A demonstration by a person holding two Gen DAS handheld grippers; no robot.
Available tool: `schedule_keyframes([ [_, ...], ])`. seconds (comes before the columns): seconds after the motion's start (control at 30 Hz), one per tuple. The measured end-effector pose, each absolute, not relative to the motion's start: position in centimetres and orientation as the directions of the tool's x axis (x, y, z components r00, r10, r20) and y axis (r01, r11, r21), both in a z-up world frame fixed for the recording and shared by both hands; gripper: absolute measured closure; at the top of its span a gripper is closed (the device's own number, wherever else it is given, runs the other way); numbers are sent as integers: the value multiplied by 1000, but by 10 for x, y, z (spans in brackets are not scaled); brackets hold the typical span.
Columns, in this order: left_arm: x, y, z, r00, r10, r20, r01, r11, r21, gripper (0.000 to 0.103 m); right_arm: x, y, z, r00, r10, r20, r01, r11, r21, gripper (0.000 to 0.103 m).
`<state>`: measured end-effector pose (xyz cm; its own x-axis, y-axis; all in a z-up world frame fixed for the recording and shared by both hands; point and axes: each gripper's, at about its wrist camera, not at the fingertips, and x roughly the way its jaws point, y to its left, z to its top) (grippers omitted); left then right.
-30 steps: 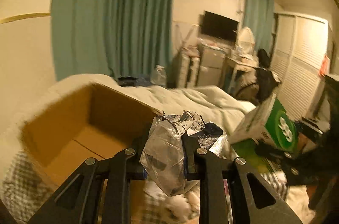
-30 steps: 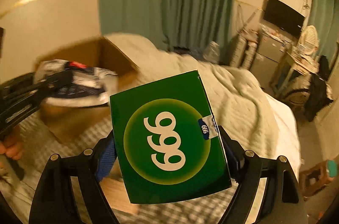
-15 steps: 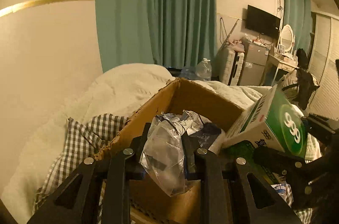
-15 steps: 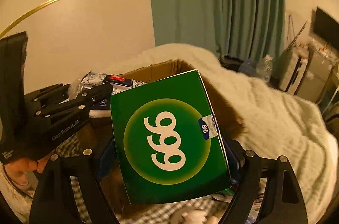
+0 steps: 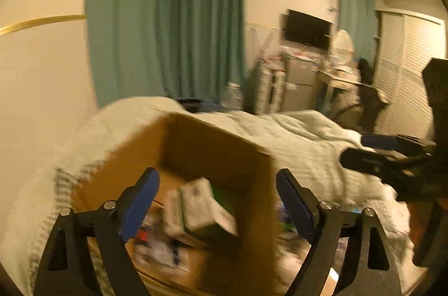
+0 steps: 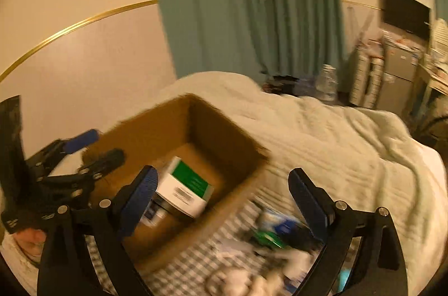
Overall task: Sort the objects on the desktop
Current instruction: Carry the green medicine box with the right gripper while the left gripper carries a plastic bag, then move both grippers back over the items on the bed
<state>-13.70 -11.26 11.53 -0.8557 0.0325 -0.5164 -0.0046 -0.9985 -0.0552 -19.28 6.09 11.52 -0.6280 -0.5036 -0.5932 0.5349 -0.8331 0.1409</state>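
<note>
step: drop-off into cardboard box (image 6: 224, 128) | left gripper (image 5: 218, 200) spread, empty; right gripper (image 6: 224, 195) spread, empty | green-and-white carton (image 6: 184, 189) lies inside box | next: likely fetch from blurred clutter (image 6: 266, 240) on checked cloth beside box

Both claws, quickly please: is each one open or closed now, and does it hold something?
Left claw: open, holds nothing.
Right claw: open, holds nothing; the green and white box lies in the cardboard box.
</note>
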Motion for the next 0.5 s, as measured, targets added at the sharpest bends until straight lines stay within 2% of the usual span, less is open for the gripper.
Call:
schedule_keyframes([
  [0.17, -120, -48, 100, -821, 129, -557, -105, -992, -74, 15, -163, 137, 116, -669, -386, -636, 416, -903, 111, 8],
  [0.3, -113, -5, 69, -760, 188, -622, -165, -982, -95, 15, -142, 191, 104, -687, -273, -673, 326, -944, 50, 8],
  [0.5, -109, 30, 1, -681, 161, -715, -166, -984, -63, 15, -136, 246, 50, -633, -178, -753, 234, -972, 33, 8],
])
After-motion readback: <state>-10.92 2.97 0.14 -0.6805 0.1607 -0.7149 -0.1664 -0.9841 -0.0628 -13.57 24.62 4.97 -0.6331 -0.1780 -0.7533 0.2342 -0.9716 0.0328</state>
